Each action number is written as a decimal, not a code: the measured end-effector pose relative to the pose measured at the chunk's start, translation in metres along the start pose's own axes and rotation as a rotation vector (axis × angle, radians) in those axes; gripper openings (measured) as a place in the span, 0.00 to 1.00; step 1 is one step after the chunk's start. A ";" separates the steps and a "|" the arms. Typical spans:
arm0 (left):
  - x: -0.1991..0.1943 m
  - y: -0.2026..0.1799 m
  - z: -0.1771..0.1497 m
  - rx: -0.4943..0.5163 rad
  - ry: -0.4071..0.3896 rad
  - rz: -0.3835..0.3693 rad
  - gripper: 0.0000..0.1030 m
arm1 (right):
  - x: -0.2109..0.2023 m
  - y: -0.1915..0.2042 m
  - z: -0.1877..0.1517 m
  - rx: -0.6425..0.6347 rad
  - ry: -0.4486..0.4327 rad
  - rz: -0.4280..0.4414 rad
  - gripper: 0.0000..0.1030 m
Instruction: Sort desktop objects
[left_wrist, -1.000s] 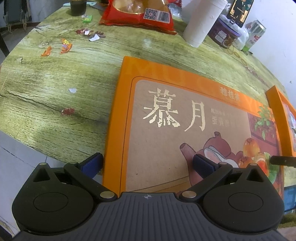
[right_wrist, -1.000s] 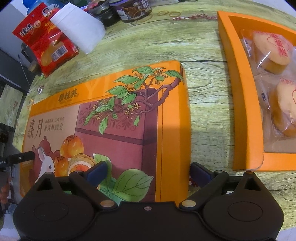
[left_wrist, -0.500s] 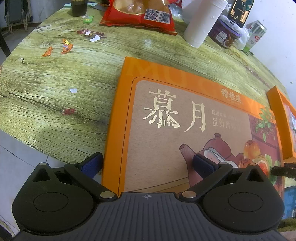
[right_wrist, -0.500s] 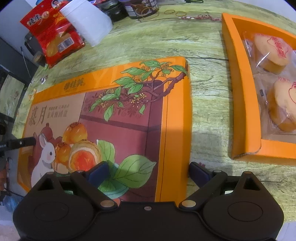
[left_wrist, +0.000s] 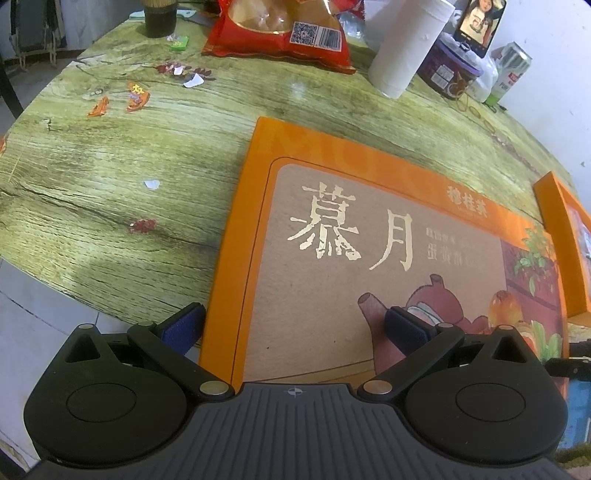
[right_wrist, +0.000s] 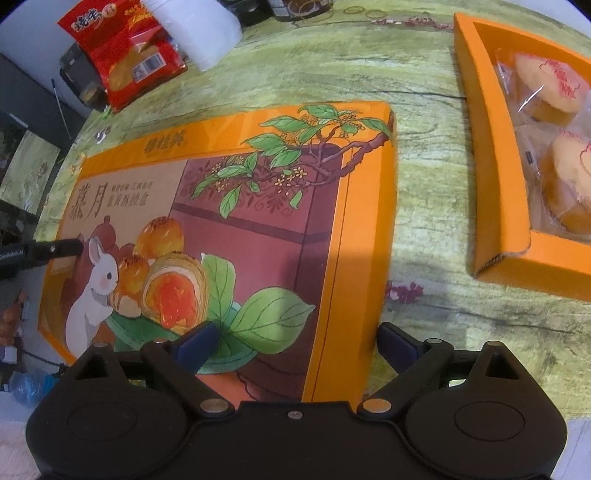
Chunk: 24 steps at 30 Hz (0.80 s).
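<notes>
A flat orange box lid (left_wrist: 369, 258) with gold characters and a rabbit picture (right_wrist: 229, 236) lies on the wood-grain table (left_wrist: 110, 177). My left gripper (left_wrist: 293, 326) stands open over the lid's near left corner. One pad (left_wrist: 184, 325) is just outside the left edge and the other is above the lid's top. My right gripper (right_wrist: 295, 341) stands open over the near right corner, straddling the right edge. Neither grips anything. To the right, apart from the lid, sits an open orange tray (right_wrist: 491, 155) of wrapped pastries (right_wrist: 546, 88).
At the back stand a red snack bag (left_wrist: 280, 33), a white paper roll (left_wrist: 406, 48), a purple jar (left_wrist: 454, 74), a can (left_wrist: 511, 70) and a dark cup (left_wrist: 159, 20). Wrapper scraps (left_wrist: 136, 98) litter the left. The table's near edge (left_wrist: 74, 288) drops to floor tiles.
In the right wrist view the lid and tray have slid upward, so the right gripper has drawn back a little toward the near edge. The left gripper has kept still.
</notes>
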<state>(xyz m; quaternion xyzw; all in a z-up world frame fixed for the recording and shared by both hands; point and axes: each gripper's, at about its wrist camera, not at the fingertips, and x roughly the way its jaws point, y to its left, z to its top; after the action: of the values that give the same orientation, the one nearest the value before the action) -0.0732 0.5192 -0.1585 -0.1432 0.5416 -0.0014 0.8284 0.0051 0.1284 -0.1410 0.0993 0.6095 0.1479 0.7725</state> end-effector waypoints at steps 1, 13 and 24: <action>0.000 0.000 0.000 0.001 0.000 -0.001 1.00 | -0.001 -0.001 0.001 0.005 -0.003 0.002 0.89; -0.003 -0.008 0.005 0.057 -0.014 0.030 1.00 | 0.001 -0.019 0.009 0.102 -0.052 0.004 0.92; 0.002 -0.010 0.008 0.071 -0.037 0.015 1.00 | 0.002 -0.009 0.005 0.058 -0.076 -0.004 0.97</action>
<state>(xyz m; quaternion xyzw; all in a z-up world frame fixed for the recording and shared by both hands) -0.0637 0.5113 -0.1555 -0.1096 0.5268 -0.0119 0.8428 0.0118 0.1209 -0.1446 0.1257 0.5840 0.1247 0.7922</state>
